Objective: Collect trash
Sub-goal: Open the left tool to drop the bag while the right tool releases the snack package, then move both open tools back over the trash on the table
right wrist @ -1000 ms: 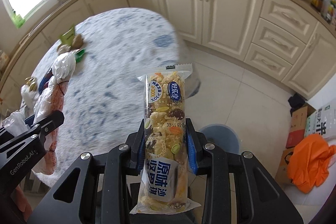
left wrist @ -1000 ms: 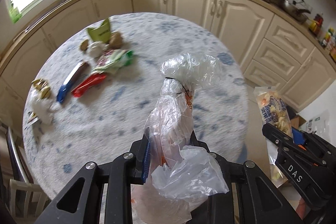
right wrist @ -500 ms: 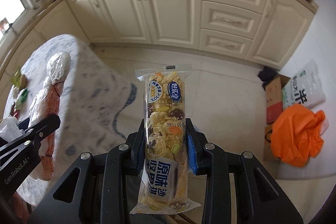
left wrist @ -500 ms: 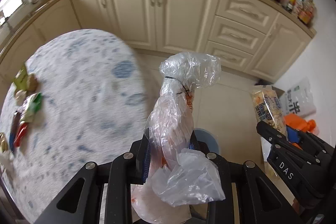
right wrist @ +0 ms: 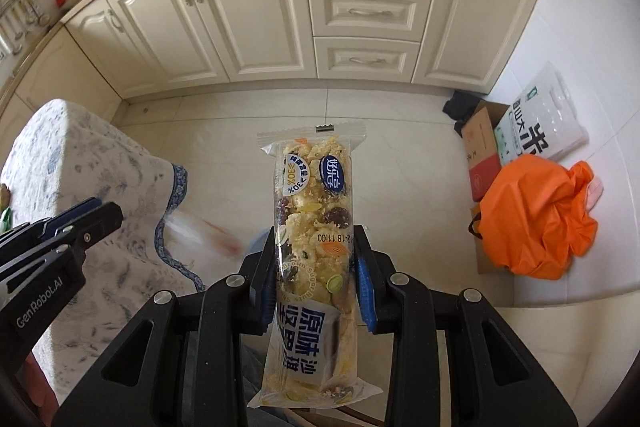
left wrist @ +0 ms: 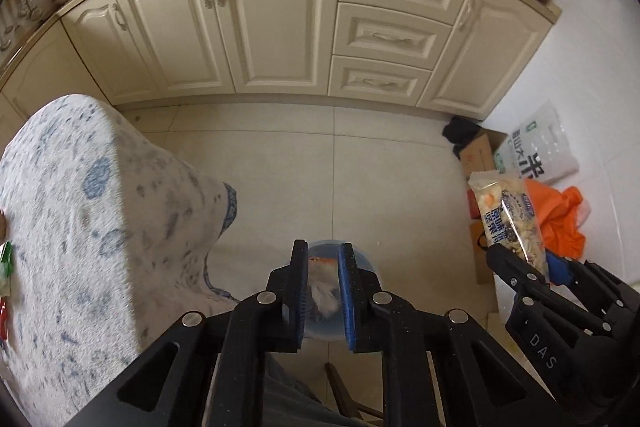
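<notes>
Left gripper (left wrist: 323, 251): pointed steeply down over the floor; its blue-padded jaws are drawn together with nothing gripped between them.
Right gripper (right wrist: 315, 237): clamped on the long clear snack-bar packet with blue lettering (right wrist: 312, 227), which is held by its middle with both ends standing free.
Crumpled clear plastic bag (left wrist: 324, 291): seen through the gap of the left jaws, inside or just above the bin; in the right wrist view it is caught as a blur in mid-air between the left gripper and the bin, so it is judged to be falling in.
Round blue plastic bin (left wrist: 366, 261): stood on the pale tiled floor, directly under the left gripper and just beside the hanging edge of the tablecloth.
Table under a white cloth with blue print (left wrist: 80, 227): set to the left; a few wrappers are glimpsed at its far left edge and are judged as trash not yet collected.
Orange plastic bag (right wrist: 536, 219) and cardboard box (right wrist: 484, 155): left on the floor to the right, well apart from the bin.
Cream cabinets (left wrist: 280, 19): ranged along the far wall.
Risk, bag: being light, it could drift onto the rim or the cloth and land on the floor.
Risk, packet: the bin is almost hidden behind it in the right wrist view, so it could be let go off-centre and missed.
</notes>
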A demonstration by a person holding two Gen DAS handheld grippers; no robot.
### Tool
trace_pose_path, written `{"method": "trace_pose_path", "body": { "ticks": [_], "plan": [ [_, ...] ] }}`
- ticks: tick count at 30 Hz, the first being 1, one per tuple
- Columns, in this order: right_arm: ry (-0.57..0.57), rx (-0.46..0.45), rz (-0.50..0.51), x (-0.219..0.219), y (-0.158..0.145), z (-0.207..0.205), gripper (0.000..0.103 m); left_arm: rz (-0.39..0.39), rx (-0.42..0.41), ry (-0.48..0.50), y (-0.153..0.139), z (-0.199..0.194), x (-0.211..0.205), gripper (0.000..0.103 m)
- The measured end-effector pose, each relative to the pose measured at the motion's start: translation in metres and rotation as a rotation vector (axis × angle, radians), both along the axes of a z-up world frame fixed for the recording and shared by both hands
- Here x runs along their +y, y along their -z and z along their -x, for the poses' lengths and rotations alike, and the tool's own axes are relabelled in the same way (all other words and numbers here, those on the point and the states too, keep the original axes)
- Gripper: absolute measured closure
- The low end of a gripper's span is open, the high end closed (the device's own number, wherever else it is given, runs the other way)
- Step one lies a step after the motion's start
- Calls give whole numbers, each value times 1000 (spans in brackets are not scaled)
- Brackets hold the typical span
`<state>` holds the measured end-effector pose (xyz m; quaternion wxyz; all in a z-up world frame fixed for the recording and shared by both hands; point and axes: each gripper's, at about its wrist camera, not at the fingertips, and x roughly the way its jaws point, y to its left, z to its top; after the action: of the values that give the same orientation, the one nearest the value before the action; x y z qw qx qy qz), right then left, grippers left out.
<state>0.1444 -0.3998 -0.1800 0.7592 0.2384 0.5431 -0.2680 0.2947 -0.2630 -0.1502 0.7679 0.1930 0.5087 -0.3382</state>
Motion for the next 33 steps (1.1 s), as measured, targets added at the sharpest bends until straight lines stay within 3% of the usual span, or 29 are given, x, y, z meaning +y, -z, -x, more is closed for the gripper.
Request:
{"method": "trace_pose_path", "body": {
  "ticks": [5, 10, 15, 17, 19, 21, 33],
  "plan": [
    [3, 6, -12, 0, 4, 3, 70, -49, -7, -9, 13, -5, -4, 82],
    [-14, 8, -35, 4, 9, 1, 70, -70, 23, -59, 24, -12, -1, 58],
    [-49, -5, -55, 16, 10, -4, 69, -80, 31, -100, 26, -13, 5, 54],
    [-61, -13, -52, 20, 8, -7, 64, -80, 29, -113, 25, -14, 7, 51],
    [-72, -29, -54, 24, 4, -10, 43, -75, 24, -128, 22, -11, 12, 48],
    [-80, -38, -37, 28, 1, -12, 35, -69, 18, -135, 19, -8, 18, 45],
    [-101, -10, -26, 36, 0, -13, 34, -57, -8, -155, 5, 12, 46, 42]
  ]
}}
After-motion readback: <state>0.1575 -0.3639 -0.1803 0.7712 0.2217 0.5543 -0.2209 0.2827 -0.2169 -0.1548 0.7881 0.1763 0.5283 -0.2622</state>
